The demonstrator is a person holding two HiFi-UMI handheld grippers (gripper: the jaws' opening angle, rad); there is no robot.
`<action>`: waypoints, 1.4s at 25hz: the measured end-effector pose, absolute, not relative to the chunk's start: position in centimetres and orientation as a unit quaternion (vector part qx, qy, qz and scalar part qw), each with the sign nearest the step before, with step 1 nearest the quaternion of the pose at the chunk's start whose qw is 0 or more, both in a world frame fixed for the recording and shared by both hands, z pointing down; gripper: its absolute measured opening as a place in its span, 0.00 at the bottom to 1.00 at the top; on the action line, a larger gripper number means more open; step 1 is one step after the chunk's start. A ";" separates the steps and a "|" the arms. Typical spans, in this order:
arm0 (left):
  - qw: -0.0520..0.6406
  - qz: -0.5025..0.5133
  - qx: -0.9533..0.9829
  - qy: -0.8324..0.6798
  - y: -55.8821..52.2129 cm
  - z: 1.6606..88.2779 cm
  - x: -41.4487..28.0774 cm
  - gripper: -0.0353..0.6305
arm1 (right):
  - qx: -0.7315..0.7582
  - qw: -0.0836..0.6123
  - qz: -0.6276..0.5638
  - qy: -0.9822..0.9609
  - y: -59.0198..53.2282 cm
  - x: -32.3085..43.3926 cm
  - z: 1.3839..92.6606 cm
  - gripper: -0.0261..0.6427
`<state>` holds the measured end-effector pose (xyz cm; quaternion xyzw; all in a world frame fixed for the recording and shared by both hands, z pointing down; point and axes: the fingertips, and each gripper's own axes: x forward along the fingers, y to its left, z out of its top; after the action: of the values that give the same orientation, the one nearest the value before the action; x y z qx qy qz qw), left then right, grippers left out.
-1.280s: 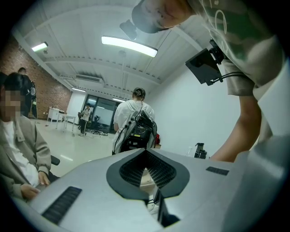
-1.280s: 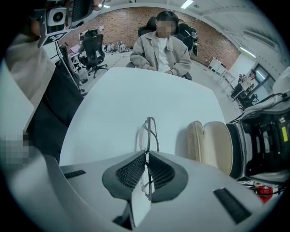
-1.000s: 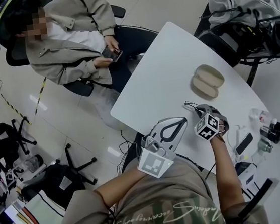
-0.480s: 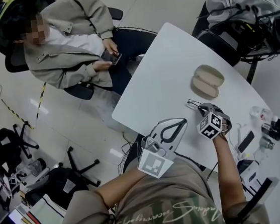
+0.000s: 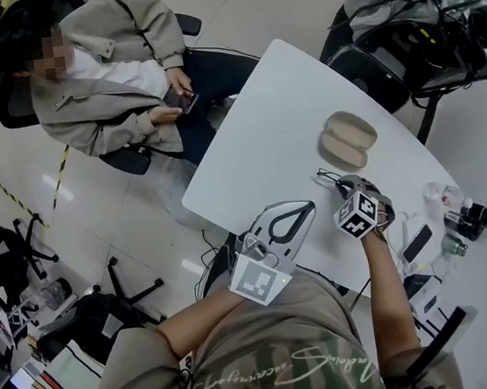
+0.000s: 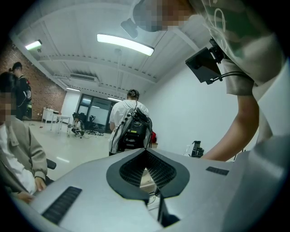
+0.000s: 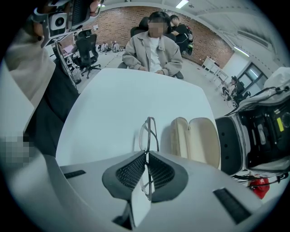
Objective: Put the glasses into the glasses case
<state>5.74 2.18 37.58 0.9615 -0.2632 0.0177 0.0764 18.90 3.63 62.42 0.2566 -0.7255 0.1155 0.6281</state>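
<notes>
Now your right gripper [image 7: 146, 156] pinches the glasses [image 7: 148, 129] by the frame, over the white table [image 7: 113, 104], just beside the open glasses case [image 7: 197, 140]; your left gripper [image 6: 146, 152] sits closed and empty.

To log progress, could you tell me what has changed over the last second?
Nothing visibly moved; only the head view shifted slightly. The right gripper stays shut on the glasses, short of the open glasses case, and the left gripper stays shut and empty.
</notes>
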 end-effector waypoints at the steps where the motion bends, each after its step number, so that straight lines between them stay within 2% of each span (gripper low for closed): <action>1: 0.078 0.019 0.961 -0.263 2.2 37.6 5.8 0.06 | 0.258 0.628 0.115 -0.725 3.5 19.0 62.4 0.09; 35: 0.086 0.021 0.959 -0.270 2.6 38.1 6.6 0.06 | 0.262 0.629 0.090 -0.726 0.8 20.5 60.5 0.09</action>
<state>6.56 2.58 38.11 0.9589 -0.2697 0.0213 0.0859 20.53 0.77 60.55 0.2621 -0.7263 0.0901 0.6290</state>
